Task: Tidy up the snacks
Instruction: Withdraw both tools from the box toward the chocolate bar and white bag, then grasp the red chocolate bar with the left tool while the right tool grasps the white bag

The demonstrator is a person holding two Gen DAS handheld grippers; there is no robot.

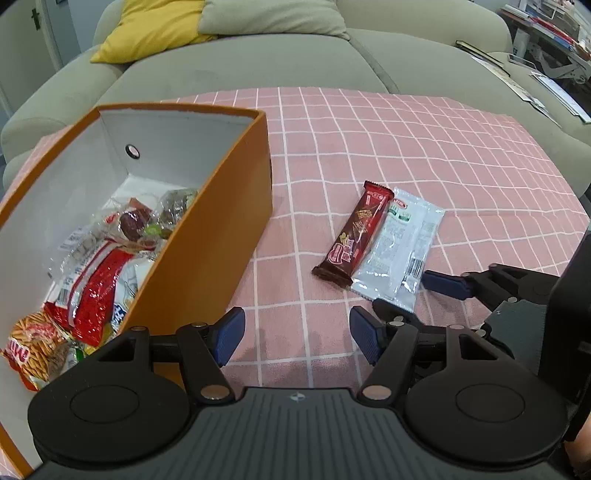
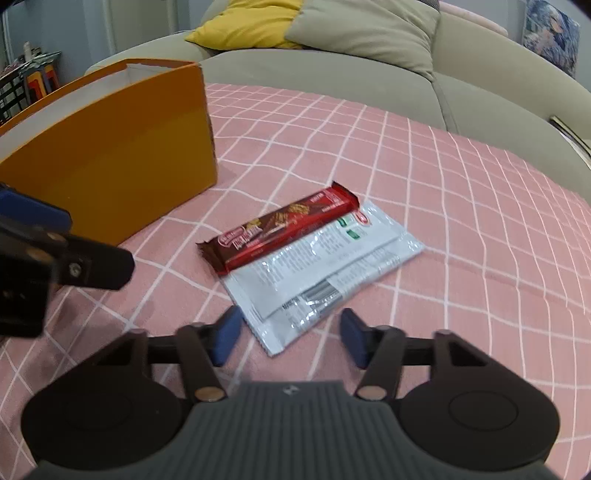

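Observation:
An orange box with white inner walls stands on the pink checked cloth and holds several snack packs. It also shows in the right wrist view. A brown-red chocolate bar lies beside two silver-white packets to the right of the box. My left gripper is open and empty, low over the cloth next to the box. My right gripper is open, its fingers on either side of the near end of the silver packets; it also shows in the left wrist view.
The pink checked cloth covers the table. A beige sofa with a yellow cushion and a beige cushion stands behind it. Papers and books lie on the sofa's right. The left gripper shows at left in the right view.

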